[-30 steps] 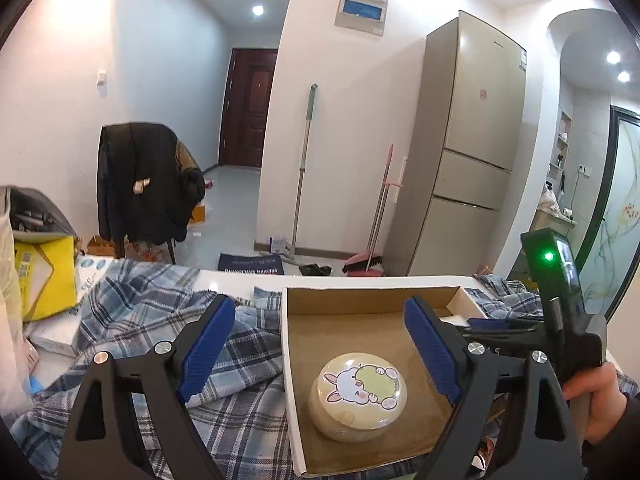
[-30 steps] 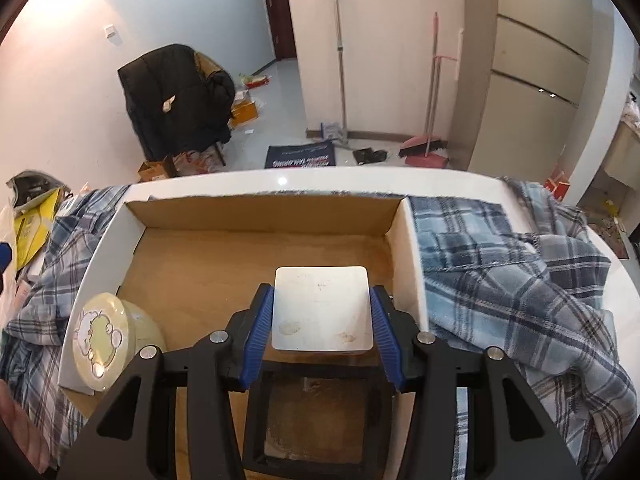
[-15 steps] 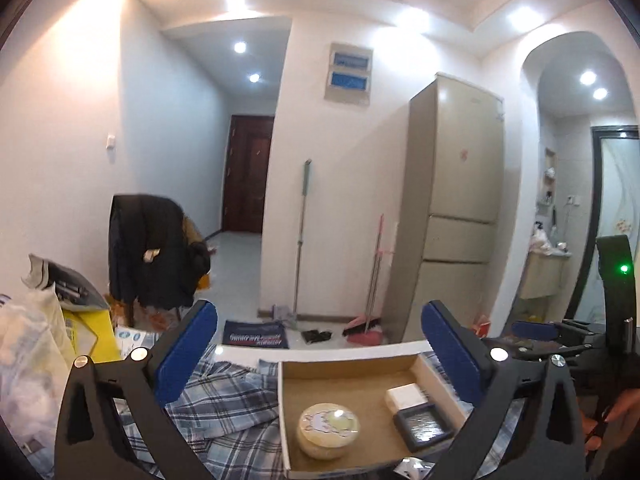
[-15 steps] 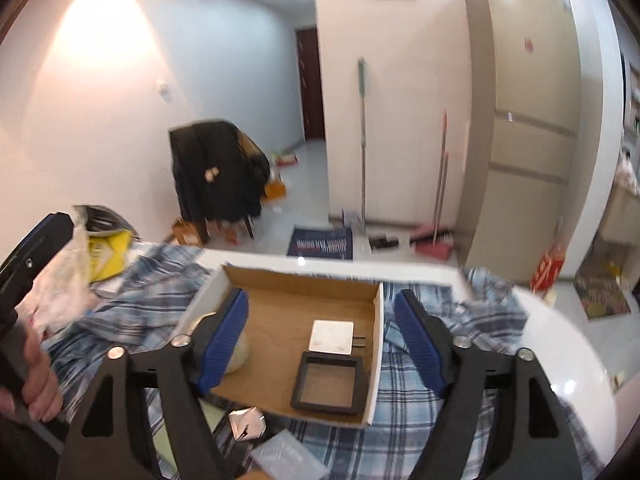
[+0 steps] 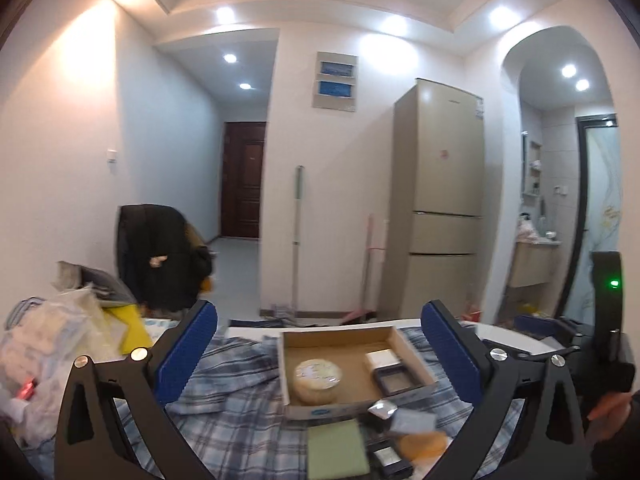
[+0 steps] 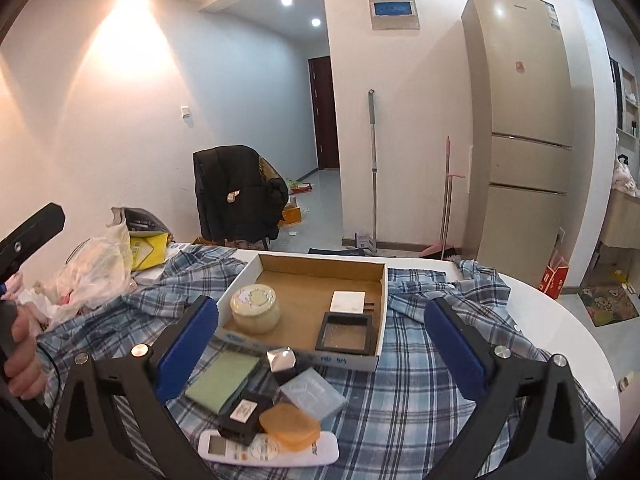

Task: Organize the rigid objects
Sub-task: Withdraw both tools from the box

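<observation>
Right wrist view | right gripper [image 6: 322, 344] jaws just opened, empty | white block [image 6: 347, 301] now inside cardboard box [image 6: 320, 263] | left gripper [image 5: 318, 354] wide apart | loose items before box remain

One cardboard box [image 6: 382, 308] with three items; six loose items outside.

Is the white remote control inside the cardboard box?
No, the white remote control lies on the plaid cloth in front of the cardboard box.
</observation>
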Motion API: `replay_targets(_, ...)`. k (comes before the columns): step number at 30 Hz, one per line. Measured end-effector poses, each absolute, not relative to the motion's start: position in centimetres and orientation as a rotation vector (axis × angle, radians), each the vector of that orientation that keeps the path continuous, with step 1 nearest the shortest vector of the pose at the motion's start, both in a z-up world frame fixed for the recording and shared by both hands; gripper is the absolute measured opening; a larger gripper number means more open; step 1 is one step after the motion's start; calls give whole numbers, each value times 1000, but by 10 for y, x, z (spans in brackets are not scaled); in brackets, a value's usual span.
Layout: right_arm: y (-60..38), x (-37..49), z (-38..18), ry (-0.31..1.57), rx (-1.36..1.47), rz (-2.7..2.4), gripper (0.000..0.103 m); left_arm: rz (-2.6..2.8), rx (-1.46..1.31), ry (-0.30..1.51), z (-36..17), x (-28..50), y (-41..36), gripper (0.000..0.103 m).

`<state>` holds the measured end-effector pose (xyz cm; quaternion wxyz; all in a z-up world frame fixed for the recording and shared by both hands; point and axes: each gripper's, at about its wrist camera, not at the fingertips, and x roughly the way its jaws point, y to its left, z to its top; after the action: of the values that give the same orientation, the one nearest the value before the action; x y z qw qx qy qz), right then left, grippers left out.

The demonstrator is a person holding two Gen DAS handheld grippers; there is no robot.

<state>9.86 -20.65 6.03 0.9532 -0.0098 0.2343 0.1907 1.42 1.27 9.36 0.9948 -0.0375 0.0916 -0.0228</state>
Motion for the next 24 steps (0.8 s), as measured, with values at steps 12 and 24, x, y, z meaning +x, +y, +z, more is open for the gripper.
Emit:
replay_targets(12,-211,106,11,547,-24,475,101,-57,-75,216,25,20,3,103)
replay_targets(24,-192,122,-39,744,-96,575,88,-39,41,272,-7,34,-4,103)
